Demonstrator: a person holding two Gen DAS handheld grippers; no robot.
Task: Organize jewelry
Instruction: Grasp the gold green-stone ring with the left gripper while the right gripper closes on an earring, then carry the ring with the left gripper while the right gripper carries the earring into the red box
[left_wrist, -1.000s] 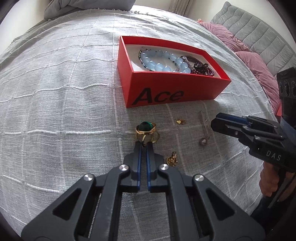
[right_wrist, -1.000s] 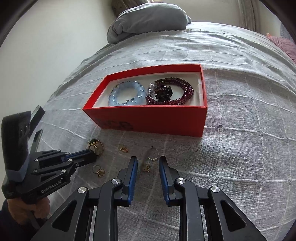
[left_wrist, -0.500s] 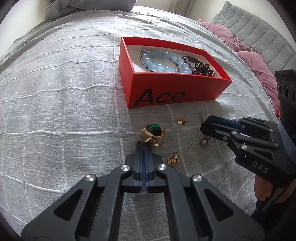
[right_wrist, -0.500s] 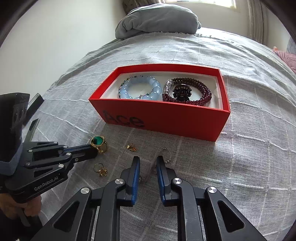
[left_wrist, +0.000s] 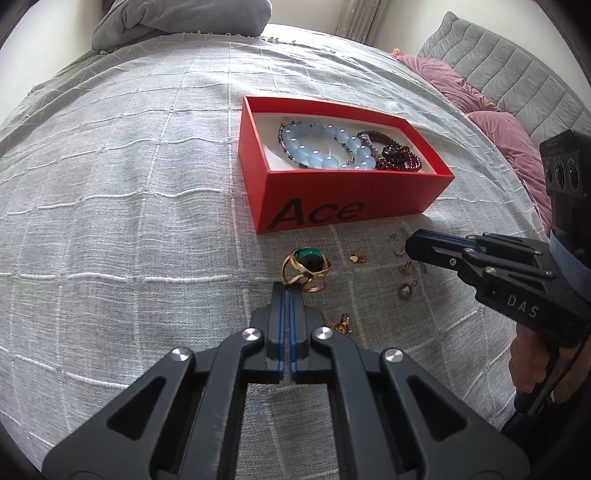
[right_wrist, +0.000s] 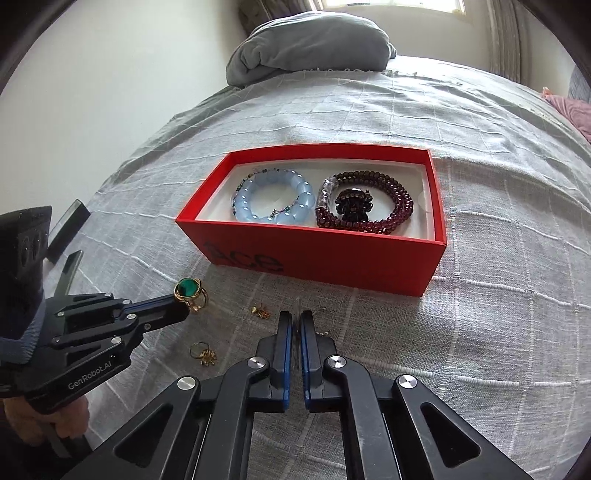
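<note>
- While the left gripper (left_wrist: 287, 291) pinches the gold band of the green-stone ring (left_wrist: 307, 266), its jaws are nearly closed on it, with the stone tipped up toward 12 o'clock.
- From the right wrist view that ring (right_wrist: 189, 291) sits at the left fingertips, seemingly just clear of the grey bedspread (left_wrist: 110, 221), with the red box (right_wrist: 332, 258) off at 2 o'clock.
- The right gripper (right_wrist: 295, 317) has its jaws drawn almost together on a thin wire earring (left_wrist: 396, 245) just in front of the box; whether the wire is truly trapped I cannot tell.
- The blue bead bracelet (right_wrist: 273, 201) and the dark red bracelet (right_wrist: 369, 206) already fill most of the box floor.
- To do this well, I'd say: lift the ring straight up, carry it over the near wall, and release low above a bare patch of lining.
- Keep the grip light; a round band may twist out of flat pads.
- 2 small gold pieces (left_wrist: 356, 257) (left_wrist: 341, 325) remain on the cloth, so mind them in passing.
</note>
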